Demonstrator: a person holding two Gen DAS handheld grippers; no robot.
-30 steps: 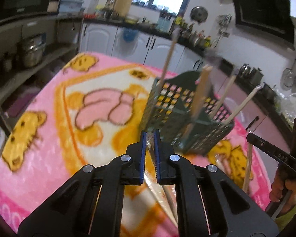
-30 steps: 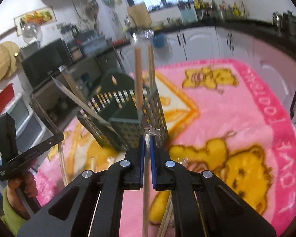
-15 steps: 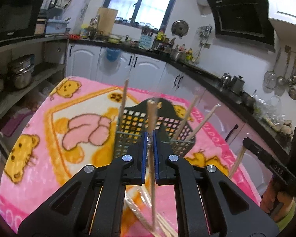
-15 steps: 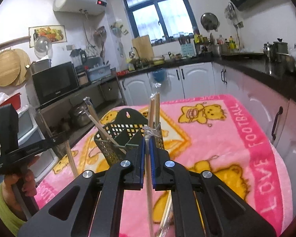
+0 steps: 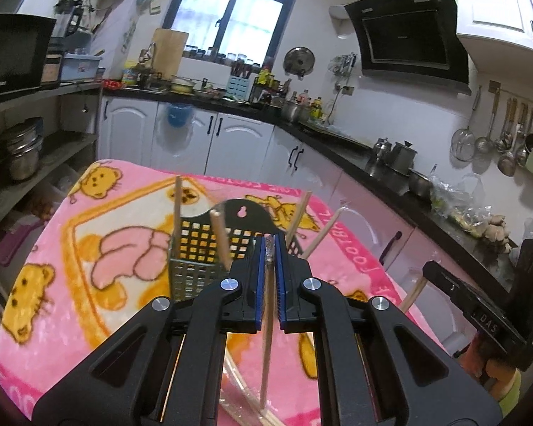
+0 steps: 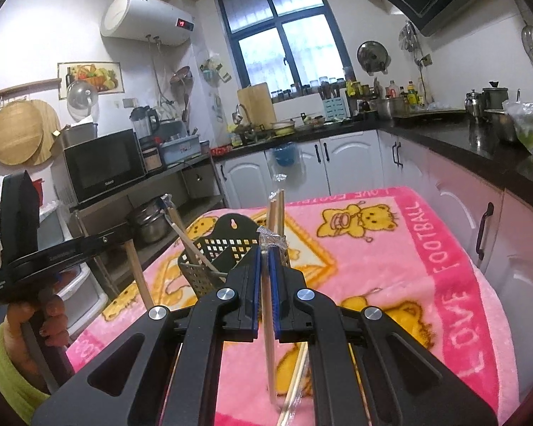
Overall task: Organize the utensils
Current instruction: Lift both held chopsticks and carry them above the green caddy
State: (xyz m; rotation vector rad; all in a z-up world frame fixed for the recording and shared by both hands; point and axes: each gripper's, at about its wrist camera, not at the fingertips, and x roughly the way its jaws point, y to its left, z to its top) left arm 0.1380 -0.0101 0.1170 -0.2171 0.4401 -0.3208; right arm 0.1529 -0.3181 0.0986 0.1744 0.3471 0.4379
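My left claw (image 5: 269, 248) is clamped on a wrapped chopstick pair (image 5: 266, 337) just in front of the dark utensil basket (image 5: 209, 248). My right claw (image 6: 265, 259) pinches another wrapped pair (image 6: 276, 213), near that basket (image 6: 213, 259), above the pink blanket (image 6: 408, 266).

Two grippers: left gripper (image 5: 270, 248), right gripper (image 6: 265, 254), each clamped on one wrapped pair of chopsticks (image 5: 267, 319) (image 6: 269, 319). One dark perforated utensil basket (image 5: 209, 248) on the tabletop. Four chopstick ends (image 5: 220, 245) rise from the basket in the left wrist view. One pink blanket (image 6: 426, 266) covers the tabletop. More wrapped chopsticks (image 6: 295, 383) lie below; their number cannot be told.
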